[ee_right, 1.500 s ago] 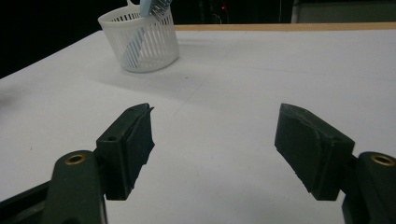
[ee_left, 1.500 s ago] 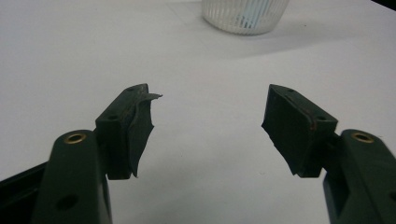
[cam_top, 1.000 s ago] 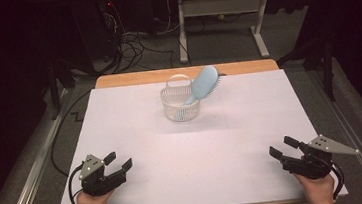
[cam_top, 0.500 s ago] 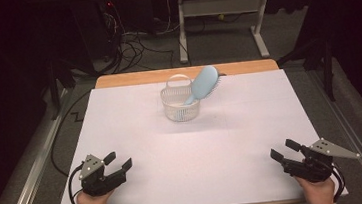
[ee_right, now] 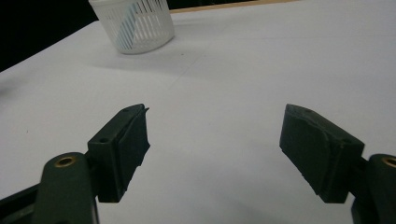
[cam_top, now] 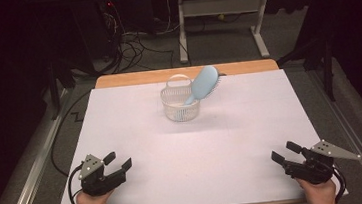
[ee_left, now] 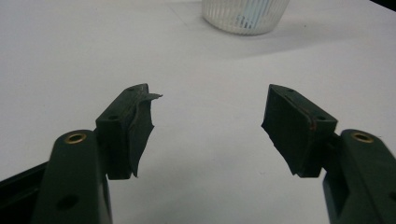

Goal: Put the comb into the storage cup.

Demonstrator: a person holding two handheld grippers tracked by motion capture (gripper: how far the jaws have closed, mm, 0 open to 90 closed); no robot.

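So you've got both grippers parked at the near edge of the white table (cam_top: 137, 136), one at each corner, and neither has hold of anything. Your left gripper (cam_top: 117, 161) sits at the near left with its jaws spread wide; in the left gripper view (ee_left: 208, 123) there's just bare white surface between them. One thing there: the left-hand pad (ee_left: 140, 128) looks a bit peeled or curled at its tip, though I can't really tell from that angle whether it's loose rubber or just the way the edge catches the light.

Your right gripper (cam_top: 285, 152) is at the near right, and its jaws have just been opening; they stand wide apart now, with nothing between them in the right gripper view (ee_right: 215, 149) either.

The stuff you're working with is well away from both hands, up toward the far middle of the table. The little white slatted basket (cam_top: 180, 104) stands upright there, handle up, and the light blue hairbrush (cam_top: 204, 83) is stuck in it handle-down, leaning out over the rim to the right with the bristles facing right. Both gripper views catch the basket at the top of frame, (ee_left: 245, 16) and (ee_right: 135, 25).
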